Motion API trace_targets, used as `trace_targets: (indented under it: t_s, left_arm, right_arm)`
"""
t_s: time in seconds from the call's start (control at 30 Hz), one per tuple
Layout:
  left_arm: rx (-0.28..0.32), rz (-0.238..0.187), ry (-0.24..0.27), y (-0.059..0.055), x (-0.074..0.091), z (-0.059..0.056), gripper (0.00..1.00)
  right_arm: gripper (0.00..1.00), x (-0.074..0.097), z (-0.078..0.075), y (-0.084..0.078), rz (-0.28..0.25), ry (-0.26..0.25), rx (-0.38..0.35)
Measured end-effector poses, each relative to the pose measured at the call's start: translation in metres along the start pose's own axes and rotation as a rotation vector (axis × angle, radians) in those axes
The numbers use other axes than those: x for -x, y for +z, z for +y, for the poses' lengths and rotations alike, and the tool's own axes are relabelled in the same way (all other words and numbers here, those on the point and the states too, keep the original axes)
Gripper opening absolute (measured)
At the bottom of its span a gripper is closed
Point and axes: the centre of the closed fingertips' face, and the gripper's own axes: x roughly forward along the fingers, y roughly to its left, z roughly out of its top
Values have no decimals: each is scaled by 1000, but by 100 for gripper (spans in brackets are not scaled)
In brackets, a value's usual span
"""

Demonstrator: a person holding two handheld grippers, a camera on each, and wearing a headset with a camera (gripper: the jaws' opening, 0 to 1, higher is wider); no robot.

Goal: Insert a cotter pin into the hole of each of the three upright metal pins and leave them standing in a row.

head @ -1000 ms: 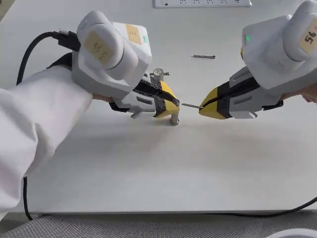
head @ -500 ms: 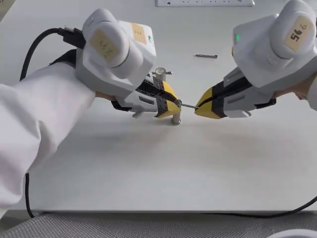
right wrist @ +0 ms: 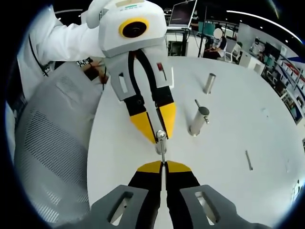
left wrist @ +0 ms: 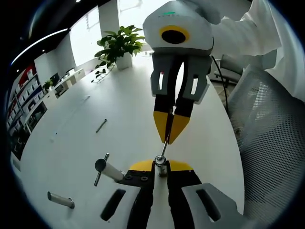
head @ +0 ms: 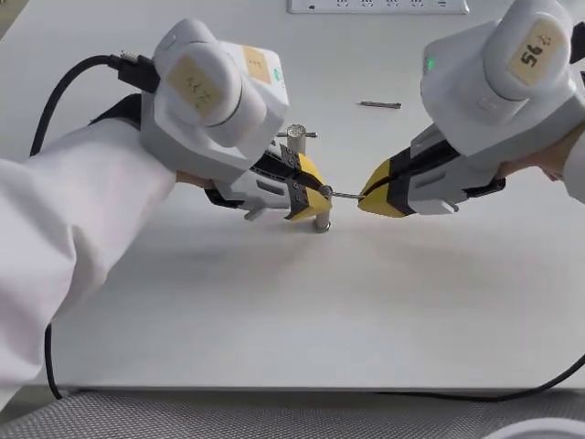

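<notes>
One gap closed: your right gripper [head: 365, 196], fingers clamped on thin steel cotter pin [head: 345, 194], has moved in since one second ago. Tip now meets short upright steel pin [head: 322, 222], gripped by left gripper [head: 319, 196] fingers, on white bench [head: 274, 311] toward far edge. Insertion likely starting; not seated.
</notes>
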Motion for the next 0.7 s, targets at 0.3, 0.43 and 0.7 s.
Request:
trace_targets:
  t_s: [0.3, 0.43, 0.7]
  left_arm:
    - [12, -4, -3, 1, 1, -3, 8]
    - [20, -6, -2, 1, 0, -3, 8]
    - [32, -6, -2, 2, 1, -4, 7]
  right_arm:
    - [0, 7, 9, 5, -9, 6, 8]
    - [0, 5, 6, 4, -6, 0, 5]
    - [0, -3, 6, 8, -18, 5, -11]
